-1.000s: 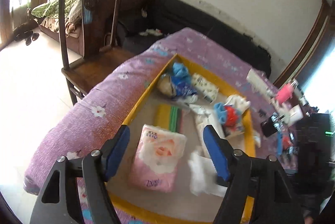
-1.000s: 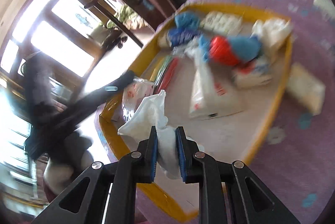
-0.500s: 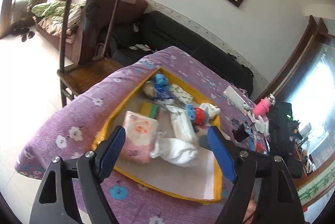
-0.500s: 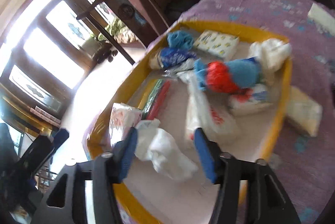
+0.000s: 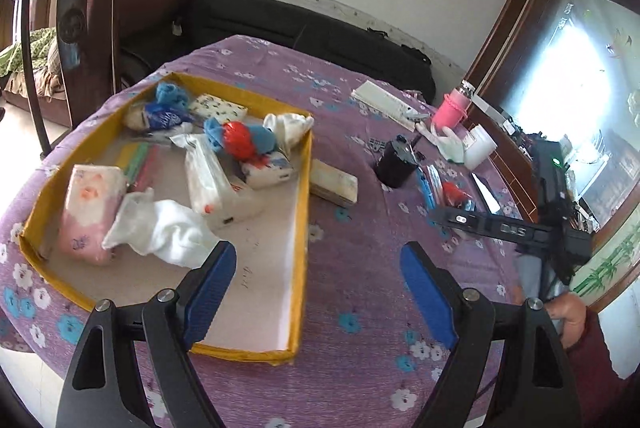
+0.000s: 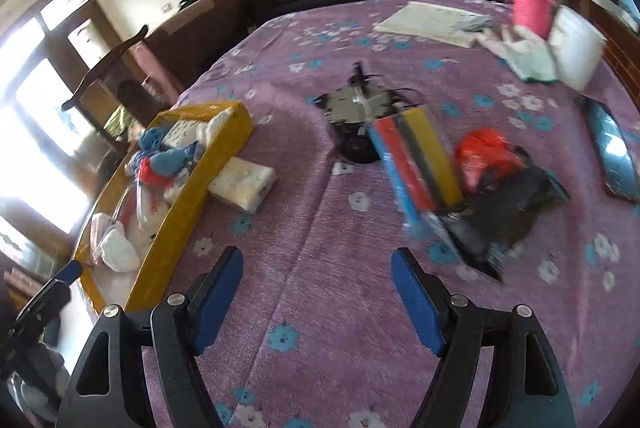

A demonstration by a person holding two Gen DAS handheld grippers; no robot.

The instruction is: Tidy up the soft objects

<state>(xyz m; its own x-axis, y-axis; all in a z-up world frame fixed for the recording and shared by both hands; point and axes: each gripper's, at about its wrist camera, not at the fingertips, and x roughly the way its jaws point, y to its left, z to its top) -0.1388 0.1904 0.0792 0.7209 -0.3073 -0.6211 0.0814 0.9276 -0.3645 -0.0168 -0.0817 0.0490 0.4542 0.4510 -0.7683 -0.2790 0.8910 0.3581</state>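
Tray [image 5: 306, 164] holds the soft items; tissue pack [image 6: 243, 184] lies outside its right wall. My left gripper [image 5: 318, 282] and right gripper [image 6: 317, 290] are apart, empty. A shallow pinch may drop it.

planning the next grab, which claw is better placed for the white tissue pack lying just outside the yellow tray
Probably the right claw. It is open, empty and over bare cloth on the side of the yellow tray where the white tissue pack lies. The left claw, also open, sits over the tray's near corner, with the wall between.
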